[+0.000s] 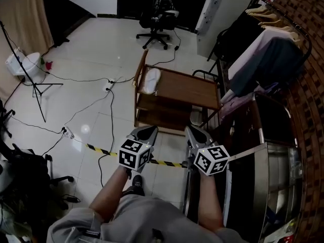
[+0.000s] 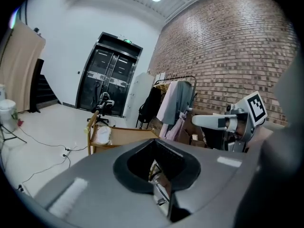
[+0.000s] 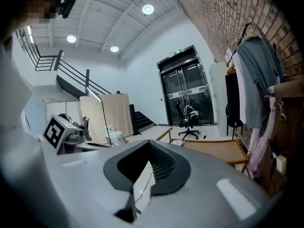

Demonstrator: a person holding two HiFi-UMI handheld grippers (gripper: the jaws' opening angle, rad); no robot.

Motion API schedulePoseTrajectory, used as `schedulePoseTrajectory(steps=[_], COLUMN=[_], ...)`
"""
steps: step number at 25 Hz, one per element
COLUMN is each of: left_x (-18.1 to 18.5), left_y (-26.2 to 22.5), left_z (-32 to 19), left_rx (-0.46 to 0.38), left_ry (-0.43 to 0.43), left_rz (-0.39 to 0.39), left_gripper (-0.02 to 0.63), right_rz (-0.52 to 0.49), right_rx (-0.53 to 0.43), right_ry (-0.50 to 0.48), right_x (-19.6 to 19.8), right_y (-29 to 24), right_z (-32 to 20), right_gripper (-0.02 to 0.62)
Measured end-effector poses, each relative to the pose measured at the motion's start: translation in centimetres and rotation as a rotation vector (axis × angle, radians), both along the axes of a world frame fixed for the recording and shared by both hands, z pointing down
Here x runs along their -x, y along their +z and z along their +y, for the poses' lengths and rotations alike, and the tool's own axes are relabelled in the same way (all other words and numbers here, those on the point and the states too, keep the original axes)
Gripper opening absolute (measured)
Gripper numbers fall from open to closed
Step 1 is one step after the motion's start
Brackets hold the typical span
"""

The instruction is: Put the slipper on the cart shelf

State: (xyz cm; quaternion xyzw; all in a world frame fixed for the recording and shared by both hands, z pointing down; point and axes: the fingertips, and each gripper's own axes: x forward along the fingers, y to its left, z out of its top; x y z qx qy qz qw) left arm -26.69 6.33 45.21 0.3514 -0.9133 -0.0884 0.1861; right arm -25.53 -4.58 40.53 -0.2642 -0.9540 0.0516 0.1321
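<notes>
Person stands on a pale tiled floor [image 1: 96,44], 1 gripper in each hand, both held out side by side and pointing toward the far side. Left gripper [image 1: 148,131]: jaws pressed together, nothing between them. Right gripper [image 1: 193,132]: jaws also together at the tips, nothing pinched; only floor and a cable show past them in the right gripper view. Each gripper carries a marker cube, and the 2 are near each other but apart.

Wooden cart [image 1: 187,87] sits just beyond the grippers, centre of the scene, with 2 shelves visible. White slipper [image 1: 150,80] lies on the top shelf at its left end, close to the raised side rail. Rest of the top shelf is bare wood. Lower shelf [image 1: 162,116] is partly shadowed and its contents are unclear. Neither gripper touches the cart or the slipper.

Yellow-black tape [image 1: 101,150] runs across the floor, passing under the grippers on the near side of the cart. Black cables [image 1: 86,108] trail over the floor to the left. Tripod stand [image 1: 35,87] is at far left. Black office chair [image 1: 158,22] is far behind the cart, by dark double doors. Clothes rack [image 1: 263,49] with hanging garments lines the brick wall on the right.
</notes>
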Motion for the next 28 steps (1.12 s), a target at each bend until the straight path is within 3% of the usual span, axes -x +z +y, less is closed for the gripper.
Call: schedulePoseTrajectory(steps=[14,23,28], left_x=[13.6,21.9,25.1], left_y=[3.1,4.8,6.7], left_z=[1.2,-0.7,-0.9], left_rx=[0.023,0.089,0.119], left_ry=[-0.020,-0.161,-0.244], left_rz=[0.058,0.082,0.109], left_gripper=[0.008,0.008,0.008], right_rz=[0.053,0.039,0.062], right_rx=[0.022,0.073,0.091], right_ry=[0.014,-0.097,-0.165], right_x=[12.6,22.4,25.8], right_y=[2.9,3.0,4.0], right_z=[0.7,-0.7,-1.1], right_gripper=[0.000,0.000,0.000])
